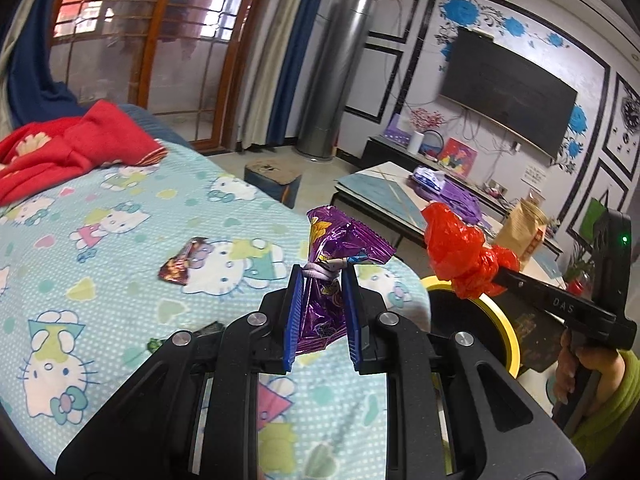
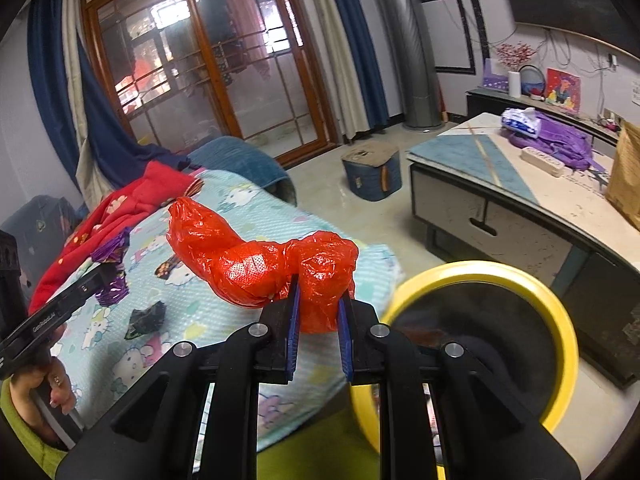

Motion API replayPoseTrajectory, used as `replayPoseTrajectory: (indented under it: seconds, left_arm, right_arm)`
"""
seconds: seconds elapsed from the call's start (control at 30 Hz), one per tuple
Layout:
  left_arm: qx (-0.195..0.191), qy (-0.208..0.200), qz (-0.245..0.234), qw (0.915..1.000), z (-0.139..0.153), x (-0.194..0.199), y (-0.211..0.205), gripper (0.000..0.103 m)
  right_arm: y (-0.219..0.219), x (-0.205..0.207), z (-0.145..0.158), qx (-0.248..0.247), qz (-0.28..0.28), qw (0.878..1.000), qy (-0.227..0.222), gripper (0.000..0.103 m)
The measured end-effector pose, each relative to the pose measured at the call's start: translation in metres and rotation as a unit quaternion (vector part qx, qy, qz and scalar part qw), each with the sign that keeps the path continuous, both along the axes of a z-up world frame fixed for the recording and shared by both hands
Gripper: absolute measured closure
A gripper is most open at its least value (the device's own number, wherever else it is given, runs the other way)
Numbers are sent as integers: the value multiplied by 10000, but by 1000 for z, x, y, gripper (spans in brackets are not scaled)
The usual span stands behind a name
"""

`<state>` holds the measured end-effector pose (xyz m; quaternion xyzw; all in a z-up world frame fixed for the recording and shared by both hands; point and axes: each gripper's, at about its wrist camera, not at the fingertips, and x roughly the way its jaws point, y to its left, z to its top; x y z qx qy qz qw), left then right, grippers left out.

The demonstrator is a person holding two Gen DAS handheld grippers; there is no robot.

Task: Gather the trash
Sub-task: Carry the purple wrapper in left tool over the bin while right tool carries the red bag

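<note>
1. The bin (image 2: 480,276), yellow-rimmed and dark inside, stands on the floor by the bed (image 1: 120,240), below and to the right of both claws; the right claw (image 2: 318,292) looks nearer to it.
2. The right claw is clamped on a red bag (image 2: 260,264), whose long axis runs out to the left.
3. The left claw (image 1: 322,280) is clamped on an upright purple wrapper (image 1: 340,240).
4. What the bin holds cannot be told.
5. Two more wrappers (image 2: 148,318) lie on the bed.

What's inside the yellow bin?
The yellow bin looks dark inside, with no trash visible. The right tool, holding the red bag, covers its near side.
</note>
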<state>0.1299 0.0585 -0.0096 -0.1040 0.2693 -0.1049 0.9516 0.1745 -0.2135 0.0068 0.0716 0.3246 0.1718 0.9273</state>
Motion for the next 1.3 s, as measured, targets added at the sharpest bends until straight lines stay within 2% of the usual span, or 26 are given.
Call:
replayPoseTrajectory:
  seconds: [0.37,0.73,1.0,1.3]
  left_arm:
    - [226,-132,-407,9988,4,-5,-39,89]
    - [291,-84,-889,9956,-2,-4,-80,89]
    - [476,-91,-1228,9912,-7,-3,-113,89]
    - [707,-64,-1689,9831,-16,5,-149,89]
  right_arm:
    - [-50,-9,-7,-19,-490,9988,48,87]
    - [-85,-16,-16,24,-861,9962,113,87]
    - [-102,-18,-24,-108,-1101,9937,163,87]
    - [-121,-14,-40,-66,-1364,9896,442,87]
